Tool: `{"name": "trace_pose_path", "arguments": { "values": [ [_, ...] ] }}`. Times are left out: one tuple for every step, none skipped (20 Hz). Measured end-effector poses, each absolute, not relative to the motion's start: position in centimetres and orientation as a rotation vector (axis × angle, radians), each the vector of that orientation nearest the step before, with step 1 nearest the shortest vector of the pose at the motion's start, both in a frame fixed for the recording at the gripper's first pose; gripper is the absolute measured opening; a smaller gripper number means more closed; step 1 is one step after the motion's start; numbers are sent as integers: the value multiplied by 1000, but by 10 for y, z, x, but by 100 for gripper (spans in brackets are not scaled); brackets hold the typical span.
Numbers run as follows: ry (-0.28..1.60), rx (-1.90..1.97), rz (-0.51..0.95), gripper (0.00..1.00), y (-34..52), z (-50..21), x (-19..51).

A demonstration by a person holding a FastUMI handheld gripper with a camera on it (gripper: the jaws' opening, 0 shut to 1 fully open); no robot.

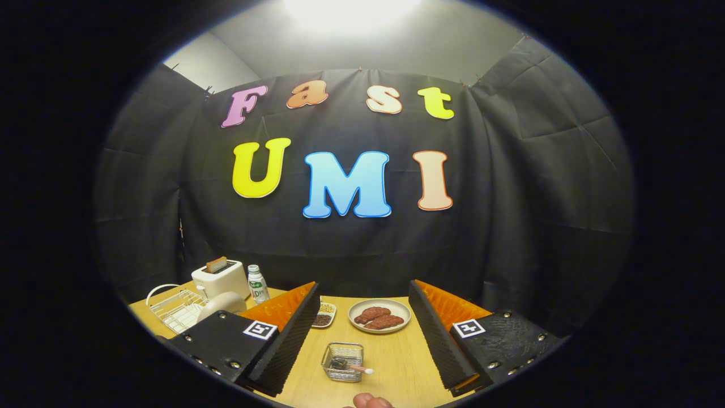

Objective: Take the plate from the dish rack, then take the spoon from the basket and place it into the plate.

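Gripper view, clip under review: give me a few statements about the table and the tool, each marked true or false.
1. The tool is open, its fingers spread apart with nothing between them pressed. True.
2. The spoon already lies in the plate. False: the spoon sits in the wire basket, between the fingers.
3. The plate stands at the dish rack, beside the toaster. True.
4. The toaster is empty. False: a slice of toast sticks up from its slot.
5. The round dish beyond the basket holds two reddish-brown pieces of food. True.
6. The bottle lies on its side. False: it stands upright next to the toaster.
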State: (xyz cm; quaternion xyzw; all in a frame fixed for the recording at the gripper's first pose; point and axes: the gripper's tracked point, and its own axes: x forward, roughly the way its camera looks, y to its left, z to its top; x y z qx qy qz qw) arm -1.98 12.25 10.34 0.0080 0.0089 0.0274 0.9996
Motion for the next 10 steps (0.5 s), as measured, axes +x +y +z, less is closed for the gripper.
{"name": "trace_pose_path", "arguments": {
  "values": [
    [13, 17, 59, 97, 131, 109, -20],
    [6, 12, 58, 97, 137, 112, -19],
    [4, 6, 57, 97, 143, 116, -19],
    [1, 9, 59, 97, 152, 118, -18],
    [2, 15, 64, 97, 160, 121, -17],
    [5, 21, 68, 97, 167, 122, -15],
    [12, 26, 75, 97, 175, 123, -14],
    [22, 27, 83, 97, 182, 121, -12],
    [34, 29, 91, 97, 189, 120, -11],
    [49, 33, 98, 97, 195, 118, -10]
  ]
}}
